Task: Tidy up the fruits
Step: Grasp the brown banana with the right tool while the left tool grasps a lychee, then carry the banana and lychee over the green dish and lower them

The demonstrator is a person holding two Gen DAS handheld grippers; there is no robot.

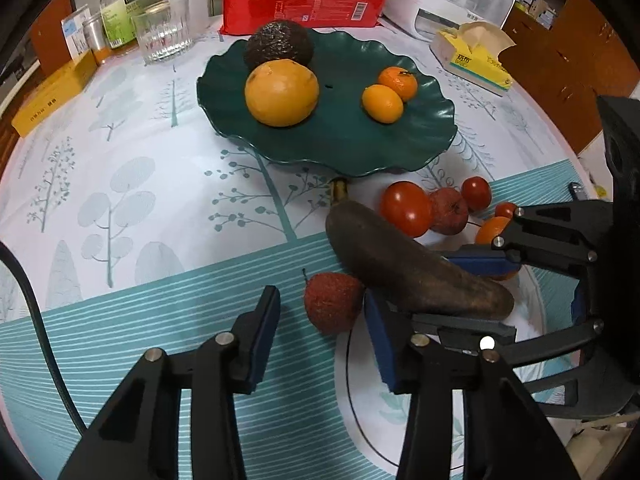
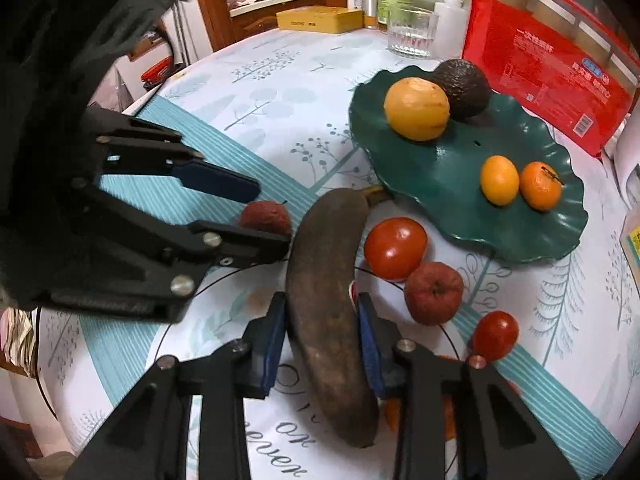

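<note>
1. A green leaf-shaped plate (image 1: 340, 148) stood toward the far side of a round table (image 1: 132, 184) covered with a tree-print cloth. It was the place where the fruits were being gathered.
2. Four fruits already lay on the plate: a dark avocado (image 1: 279, 44) touching a large yellow-orange citrus (image 1: 282, 93) on one side, and a small yellow kumquat (image 1: 382, 103) touching a small mandarin (image 1: 398, 83) on the other.
3. The rest was left on the cloth just in front of the plate: a long, blackened banana (image 2: 328, 312), a red lychee (image 1: 333, 302), a large tomato (image 2: 395, 248), a wrinkled red fruit (image 2: 434, 298), a small tomato (image 2: 495, 335) and at least one more orange fruit (image 1: 490, 230), mostly hidden behind a finger.
4. The right gripper (image 2: 322, 344) pointed steeply down over the banana, with one blue pad on each flank. The pads looked pressed against the skin, though the contact was hard to confirm from this angle.
5. The left gripper (image 1: 324, 330) hung beside it with its fingers spread around the lychee. A visible gap on one side meant it was not yet pinched.
6. By this count, less than half the fruit had been placed. The banana seemed next, then the lychee.
</note>
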